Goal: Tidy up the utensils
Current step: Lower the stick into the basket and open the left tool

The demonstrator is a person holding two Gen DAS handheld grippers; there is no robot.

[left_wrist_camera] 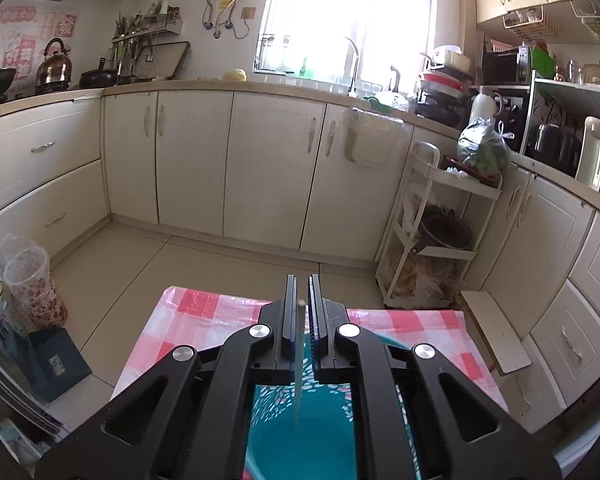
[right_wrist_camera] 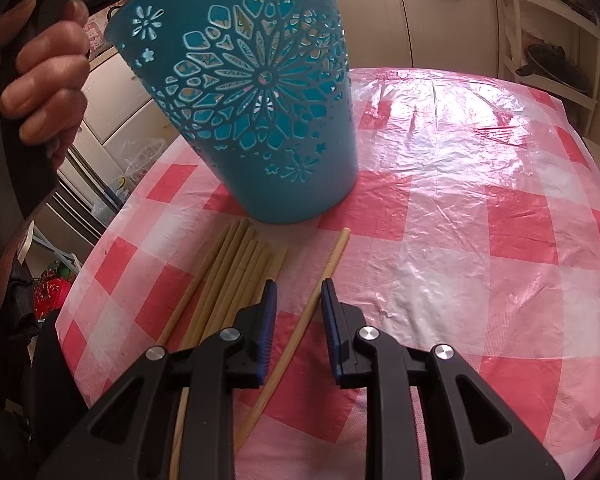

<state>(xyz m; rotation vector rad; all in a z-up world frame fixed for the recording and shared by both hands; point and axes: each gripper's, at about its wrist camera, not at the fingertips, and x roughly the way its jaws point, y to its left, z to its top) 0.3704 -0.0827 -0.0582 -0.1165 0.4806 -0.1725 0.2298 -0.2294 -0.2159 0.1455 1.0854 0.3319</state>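
Wooden chopstick (left_wrist_camera: 299,364) clamped in left claw (left_wrist_camera: 302,304) | right claw (right_wrist_camera: 299,300) apart | bin (right_wrist_camera: 260,92) one

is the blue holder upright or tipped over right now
Upright. The blue holder stands on its base on the checked tablecloth, and the left wrist view looks down into its open top.

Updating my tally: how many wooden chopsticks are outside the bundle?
2 chopsticks: one in the left gripper above the teal holder; one on the cloth between the right gripper's jaws.
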